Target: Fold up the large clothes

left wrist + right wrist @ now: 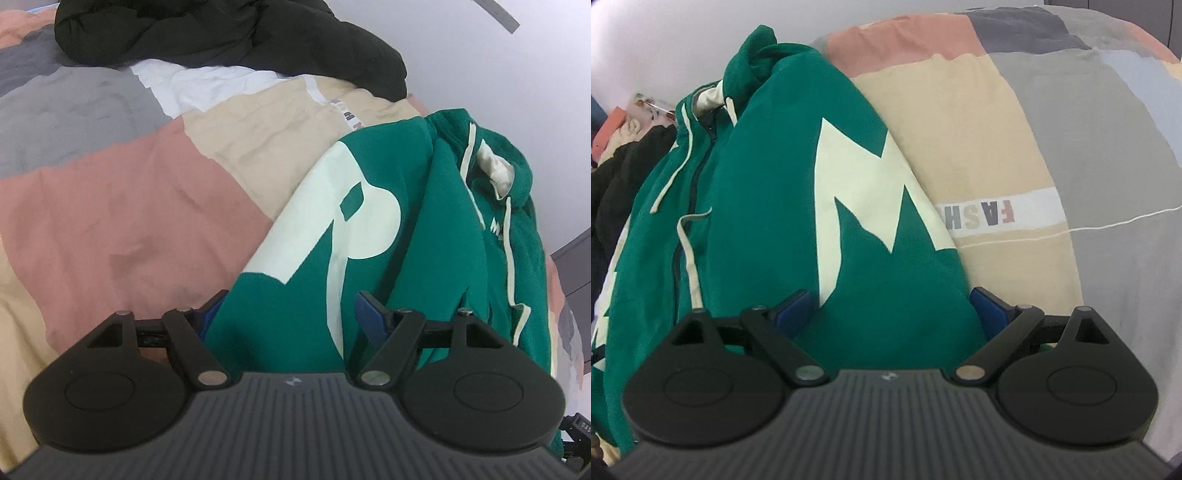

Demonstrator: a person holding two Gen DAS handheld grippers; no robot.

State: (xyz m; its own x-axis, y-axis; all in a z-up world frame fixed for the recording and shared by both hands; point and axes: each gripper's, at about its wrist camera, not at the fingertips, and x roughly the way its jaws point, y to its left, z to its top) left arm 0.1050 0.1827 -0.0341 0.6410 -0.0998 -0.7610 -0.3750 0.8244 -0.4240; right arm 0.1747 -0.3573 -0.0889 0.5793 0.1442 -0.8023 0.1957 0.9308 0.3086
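While both claws point down at a bed, a green hoodie (pixel 402 236) with cream lettering fills the lower centre of each view. Nearest the left wrist camera, the left gripper (pixel 291 314) stands wide with green fabric between its blue pads (pixel 369 317); whether they press it cannot be told. The right gripper (pixel 892 310) stands wider still, the folded hoodie (pixel 768 206) bulging between its fingers. Behind, a patchwork quilt (pixel 122 206) in pink, beige and grey spreads across the frame. Farther back, at upper left of the left view, lie a white cloth (pixel 207 83) and a black garment (pixel 221 33).
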